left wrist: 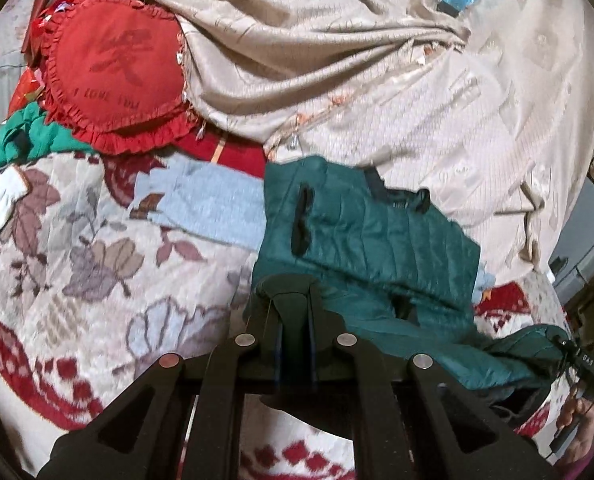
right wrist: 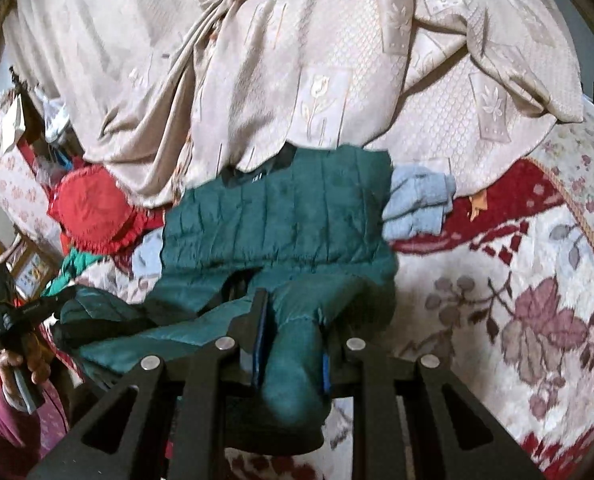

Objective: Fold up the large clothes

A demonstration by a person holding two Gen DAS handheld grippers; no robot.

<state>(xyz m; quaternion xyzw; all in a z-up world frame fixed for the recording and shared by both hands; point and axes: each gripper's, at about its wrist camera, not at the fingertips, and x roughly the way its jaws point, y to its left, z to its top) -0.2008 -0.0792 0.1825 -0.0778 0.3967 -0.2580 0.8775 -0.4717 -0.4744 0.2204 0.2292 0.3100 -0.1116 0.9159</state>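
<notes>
Teal quilted puffer jacket (left wrist: 377, 240) lies spread across the floral red-and-cream bedspread (left wrist: 77, 280), its collar end up against the heaped beige patterned curtain fabric (left wrist: 337, 60). Through my left wrist camera I see my left gripper (left wrist: 295, 292) with its fingers drawn together on a fold at the jacket's near edge, pinching the cloth. That view alone shows lettering on the red heart-shaped frilled cushion (left wrist: 113, 76) and the jacket's dark pocket slit. It also catches my right gripper (left wrist: 581, 364) far off at the right edge, too small there for me to read its jaws.

My right wrist camera settles that: my right gripper has a thick roll of teal fabric, seemingly a sleeve, filling the gap between its fingers (right wrist: 259, 320), which clamp it from both sides. Only this view shows the light blue knitted garment (right wrist: 417, 204) poking out from beside the jacket's right edge as a bunched lump; on the left view it reads as a flat strip running under the jacket. Here the operator's left hand (right wrist: 21, 364) grips the other tool's handle at the lower left.
</notes>
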